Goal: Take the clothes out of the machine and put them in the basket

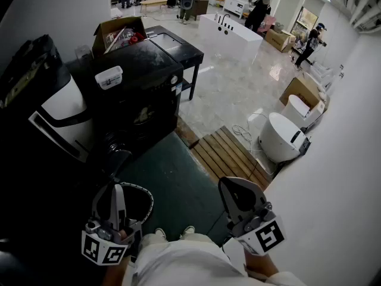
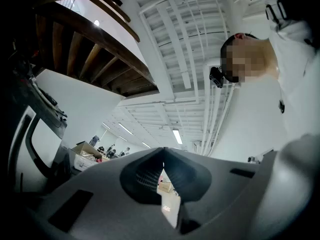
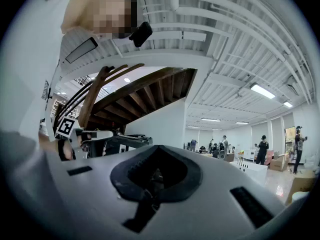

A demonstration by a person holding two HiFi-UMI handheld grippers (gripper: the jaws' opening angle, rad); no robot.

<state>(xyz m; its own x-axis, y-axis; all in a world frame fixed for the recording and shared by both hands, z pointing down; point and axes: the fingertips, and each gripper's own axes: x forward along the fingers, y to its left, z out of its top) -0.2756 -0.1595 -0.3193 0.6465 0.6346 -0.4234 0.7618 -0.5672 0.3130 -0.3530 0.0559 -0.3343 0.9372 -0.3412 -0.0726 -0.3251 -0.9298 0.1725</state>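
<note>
Green mat | left gripper, right gripper: fingers together, empty | machine apart ahead

Black machine, dark green mat, brown slatted boards — white toilet, pale grey floor

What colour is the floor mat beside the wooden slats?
The mat is dark green, best seen in the head view.

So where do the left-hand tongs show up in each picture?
Head view: left tongs at bottom left, shut.
Left gripper view: the tongs fill bottom centre.
Right gripper view: the tongs at left, marker cube outermost, pointing rightward.
Shared landmark: wooden stair beams overhead, in both gripper views only.
</note>
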